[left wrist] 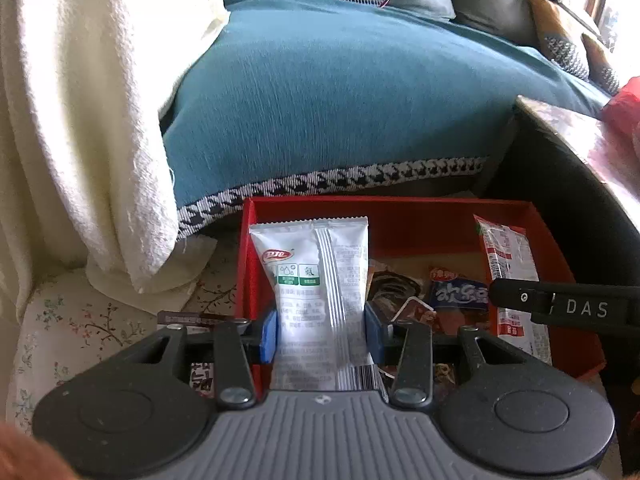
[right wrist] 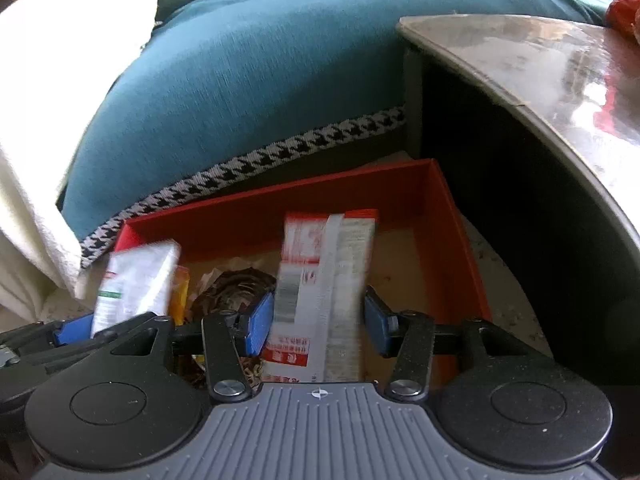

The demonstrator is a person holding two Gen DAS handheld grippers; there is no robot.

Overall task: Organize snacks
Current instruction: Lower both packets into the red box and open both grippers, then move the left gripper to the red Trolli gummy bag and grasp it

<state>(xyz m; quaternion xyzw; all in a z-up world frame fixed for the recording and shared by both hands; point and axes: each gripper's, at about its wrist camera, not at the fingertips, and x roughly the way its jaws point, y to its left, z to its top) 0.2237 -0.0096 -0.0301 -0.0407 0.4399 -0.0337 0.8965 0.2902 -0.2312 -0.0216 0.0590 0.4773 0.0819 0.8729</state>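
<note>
My left gripper (left wrist: 321,330) is shut on a white snack packet (left wrist: 320,276) with a red logo and green squares, held upright over the left end of the red box (left wrist: 360,206). It also shows in the right wrist view (right wrist: 136,280). My right gripper (right wrist: 319,322) is shut on a red-and-white snack packet (right wrist: 324,280), held over the middle of the red box (right wrist: 280,200). This packet also shows in the left wrist view (left wrist: 510,268). Several other snacks lie in the box, among them a blue packet (left wrist: 460,294) and a dark wrapper (right wrist: 236,284).
A sofa with a teal cover (left wrist: 340,100) stands behind the box. A white blanket (left wrist: 80,120) hangs at the left. A dark table with a glossy top (right wrist: 540,72) stands to the right of the box. The box rests on a floral cloth (left wrist: 80,320).
</note>
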